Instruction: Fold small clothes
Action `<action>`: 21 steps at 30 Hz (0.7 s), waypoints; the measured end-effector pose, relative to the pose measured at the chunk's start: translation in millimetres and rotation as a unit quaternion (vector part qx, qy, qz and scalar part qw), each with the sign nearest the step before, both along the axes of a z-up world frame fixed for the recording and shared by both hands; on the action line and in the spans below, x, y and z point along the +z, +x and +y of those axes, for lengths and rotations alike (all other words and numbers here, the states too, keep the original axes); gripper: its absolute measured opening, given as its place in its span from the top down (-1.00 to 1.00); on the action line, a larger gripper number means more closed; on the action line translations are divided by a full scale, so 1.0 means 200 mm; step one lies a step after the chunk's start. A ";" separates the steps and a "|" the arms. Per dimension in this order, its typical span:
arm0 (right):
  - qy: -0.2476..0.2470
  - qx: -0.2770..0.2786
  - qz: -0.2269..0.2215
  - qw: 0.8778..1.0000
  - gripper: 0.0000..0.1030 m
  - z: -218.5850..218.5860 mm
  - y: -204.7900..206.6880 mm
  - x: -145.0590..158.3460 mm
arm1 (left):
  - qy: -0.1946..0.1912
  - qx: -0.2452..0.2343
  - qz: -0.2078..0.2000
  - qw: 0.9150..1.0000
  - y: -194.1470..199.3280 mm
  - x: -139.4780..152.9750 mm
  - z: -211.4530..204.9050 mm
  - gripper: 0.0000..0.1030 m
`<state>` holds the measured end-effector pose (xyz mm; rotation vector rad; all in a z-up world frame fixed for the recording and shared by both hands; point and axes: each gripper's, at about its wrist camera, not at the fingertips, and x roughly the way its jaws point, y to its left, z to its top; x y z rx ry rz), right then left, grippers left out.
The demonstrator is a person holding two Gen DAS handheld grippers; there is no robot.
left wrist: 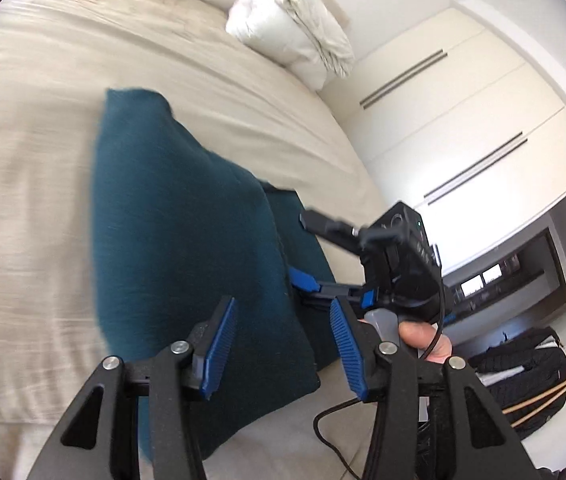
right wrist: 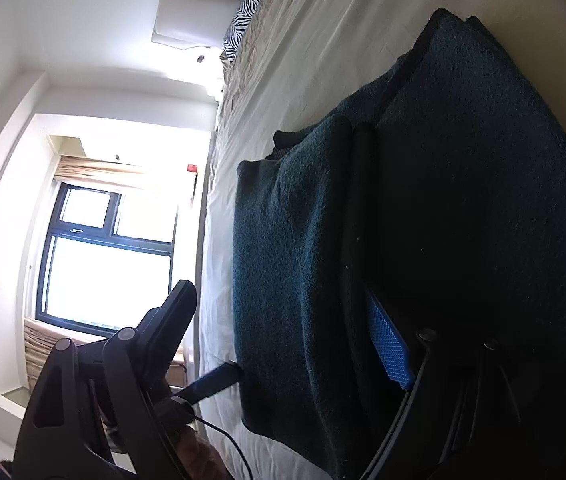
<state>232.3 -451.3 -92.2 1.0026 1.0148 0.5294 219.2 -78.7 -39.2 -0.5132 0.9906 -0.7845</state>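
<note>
A folded dark teal garment (left wrist: 187,232) lies on the beige bed (left wrist: 31,184). My left gripper (left wrist: 283,344) is open and empty, just above the garment's near edge. My right gripper (left wrist: 303,248) shows in the left wrist view at the garment's right side, with its blue fingers (left wrist: 303,280) spread at the cloth's edge. In the right wrist view the garment (right wrist: 463,208) fills the right half, and the right gripper (right wrist: 283,320) is open, one blue pad (right wrist: 389,348) against or under the cloth, the other finger off to the left.
A rolled white duvet (left wrist: 291,28) lies at the bed's far end, a zebra-print pillow (right wrist: 247,4) near the headboard. White wardrobe doors (left wrist: 463,120) stand to the right, black bags (left wrist: 523,372) on the floor. A window (right wrist: 107,256) is beyond the bed.
</note>
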 end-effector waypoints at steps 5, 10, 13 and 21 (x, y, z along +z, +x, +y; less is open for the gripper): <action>-0.095 0.024 0.014 0.995 -0.12 0.13 0.05 0.02 | -0.005 0.031 0.030 0.999 -0.01 -0.10 0.14 -0.06; -0.173 0.018 0.027 0.984 0.72 0.14 0.07 0.02 | -0.003 0.026 0.026 0.999 -0.04 -0.08 0.14 -0.06; -0.202 0.011 0.015 0.979 0.74 0.11 0.08 0.09 | 0.003 0.025 0.026 0.999 -0.04 -0.07 0.10 -0.10; -0.228 -0.011 0.013 0.974 0.75 -0.12 0.03 0.18 | 0.017 0.022 0.018 0.999 -0.03 -0.07 0.06 -0.18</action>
